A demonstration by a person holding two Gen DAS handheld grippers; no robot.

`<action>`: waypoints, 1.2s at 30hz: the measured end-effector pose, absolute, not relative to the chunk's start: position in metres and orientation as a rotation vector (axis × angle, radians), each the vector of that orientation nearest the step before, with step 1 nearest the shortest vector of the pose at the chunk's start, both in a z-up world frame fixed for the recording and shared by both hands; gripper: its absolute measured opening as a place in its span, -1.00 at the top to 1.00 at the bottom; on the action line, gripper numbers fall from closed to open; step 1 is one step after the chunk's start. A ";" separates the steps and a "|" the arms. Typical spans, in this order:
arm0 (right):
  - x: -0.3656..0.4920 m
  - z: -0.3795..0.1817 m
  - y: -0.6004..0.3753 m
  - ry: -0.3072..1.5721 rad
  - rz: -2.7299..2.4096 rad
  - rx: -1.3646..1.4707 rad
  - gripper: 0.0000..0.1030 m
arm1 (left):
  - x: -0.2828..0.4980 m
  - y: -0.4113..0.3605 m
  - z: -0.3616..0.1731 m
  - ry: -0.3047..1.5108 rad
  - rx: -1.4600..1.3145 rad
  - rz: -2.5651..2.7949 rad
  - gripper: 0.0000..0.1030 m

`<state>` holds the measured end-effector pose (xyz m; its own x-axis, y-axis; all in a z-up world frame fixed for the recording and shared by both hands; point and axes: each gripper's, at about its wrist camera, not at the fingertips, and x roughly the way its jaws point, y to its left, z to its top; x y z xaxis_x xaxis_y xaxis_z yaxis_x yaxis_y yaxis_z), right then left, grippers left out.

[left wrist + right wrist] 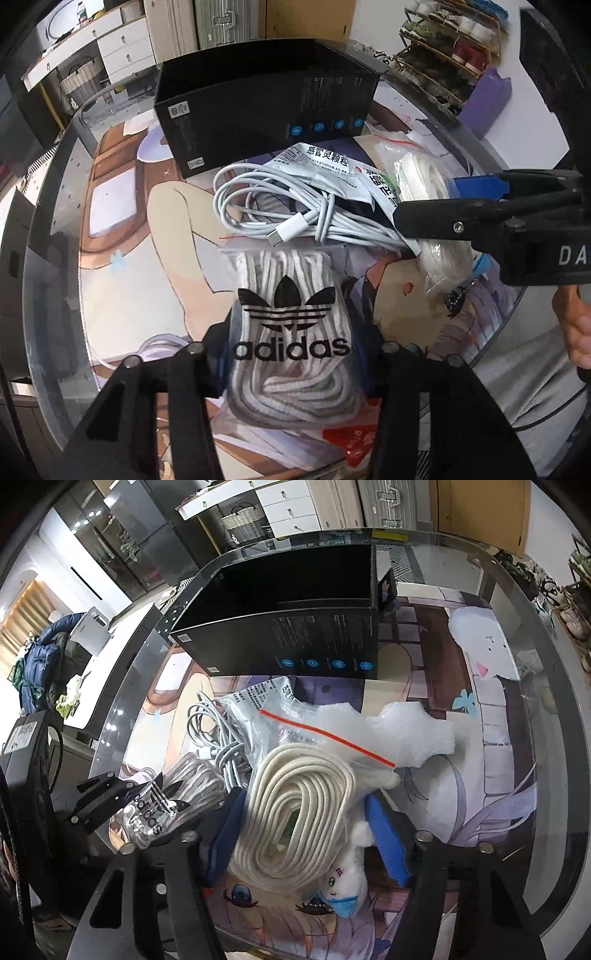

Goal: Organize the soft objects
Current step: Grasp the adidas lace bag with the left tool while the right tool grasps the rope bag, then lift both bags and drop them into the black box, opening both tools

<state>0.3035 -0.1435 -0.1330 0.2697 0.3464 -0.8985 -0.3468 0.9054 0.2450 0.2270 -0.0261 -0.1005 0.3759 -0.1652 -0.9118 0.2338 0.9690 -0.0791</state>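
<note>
My left gripper [295, 354] is shut on a clear Adidas bag of white laces [291, 332], also seen in the right wrist view [166, 805]. My right gripper [306, 830] straddles a zip bag of cream rope [295, 812], its blue pads against the bag's sides; it shows in the left wrist view [424, 192] too. A coiled white cable [280, 210] and a medicine sachet [325, 166] lie between the bags and an open black box [266, 103], which also shows in the right wrist view [288, 627]. A small white plush toy [343, 878] lies under the rope bag.
All sits on a round glass table [517, 738] over an anime-print mat. White bubble wrap [413, 734] lies right of the rope bag. A red packet [351, 443] lies beneath the laces bag. A shoe rack [443, 55] and drawers stand behind.
</note>
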 end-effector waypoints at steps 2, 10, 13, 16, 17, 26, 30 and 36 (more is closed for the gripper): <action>0.302 -0.130 -0.145 1.200 0.454 -0.018 0.05 | 0.224 -0.025 -0.098 1.152 0.062 -0.260 0.13; 0.299 -0.122 -0.150 1.179 0.466 -0.020 0.23 | 0.211 -0.023 -0.086 1.122 0.051 -0.281 0.20; 0.296 -0.115 -0.151 1.158 0.474 -0.020 0.24 | 0.207 -0.021 -0.079 1.104 0.043 -0.291 0.21; 0.293 -0.106 -0.152 1.133 0.484 -0.015 0.24 | 0.205 -0.019 -0.069 1.067 0.045 -0.293 0.22; 0.292 -0.102 -0.153 1.122 0.486 -0.008 0.24 | 0.204 -0.017 -0.064 1.051 0.043 -0.290 0.22; 0.286 -0.072 -0.150 1.021 0.531 -0.012 0.25 | 0.200 -0.001 -0.031 0.929 -0.017 -0.246 0.22; 0.287 -0.050 -0.150 0.942 0.532 0.004 0.25 | 0.200 0.003 -0.006 0.831 -0.025 -0.222 0.22; 0.291 -0.008 -0.143 0.760 0.478 -0.034 0.25 | 0.215 0.010 0.029 0.703 -0.031 -0.196 0.22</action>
